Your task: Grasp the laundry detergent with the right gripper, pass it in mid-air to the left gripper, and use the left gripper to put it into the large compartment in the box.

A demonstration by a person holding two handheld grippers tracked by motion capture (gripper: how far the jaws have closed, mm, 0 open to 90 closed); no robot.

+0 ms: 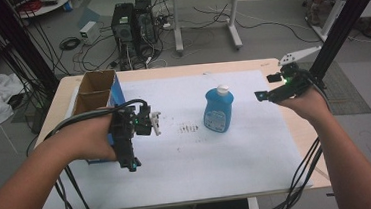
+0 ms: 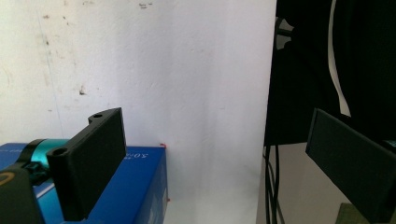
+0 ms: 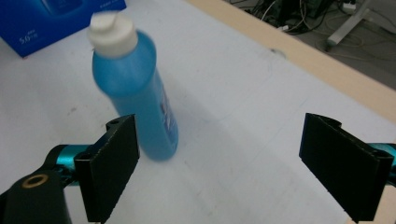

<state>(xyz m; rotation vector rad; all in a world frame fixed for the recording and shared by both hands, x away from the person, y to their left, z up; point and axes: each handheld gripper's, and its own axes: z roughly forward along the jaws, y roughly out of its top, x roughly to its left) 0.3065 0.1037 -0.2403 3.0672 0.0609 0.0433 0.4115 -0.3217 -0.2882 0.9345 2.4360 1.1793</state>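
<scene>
Open white sheet around one upright bottle.
The blue bottle [image 1: 218, 110] stands alone mid-table; the cardboard box [image 1: 94, 96] blocks the left edge, apparently just beside the left gripper [image 1: 128, 154]. The near side lies open.

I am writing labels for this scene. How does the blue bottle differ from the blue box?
The blue bottle is rounded and closed by a white cap; the blue box is square-edged and open on top. The bottle stands mid-table, apart from both grippers; the box stands at the left edge, beside the left gripper. Both are blue and upright.
</scene>
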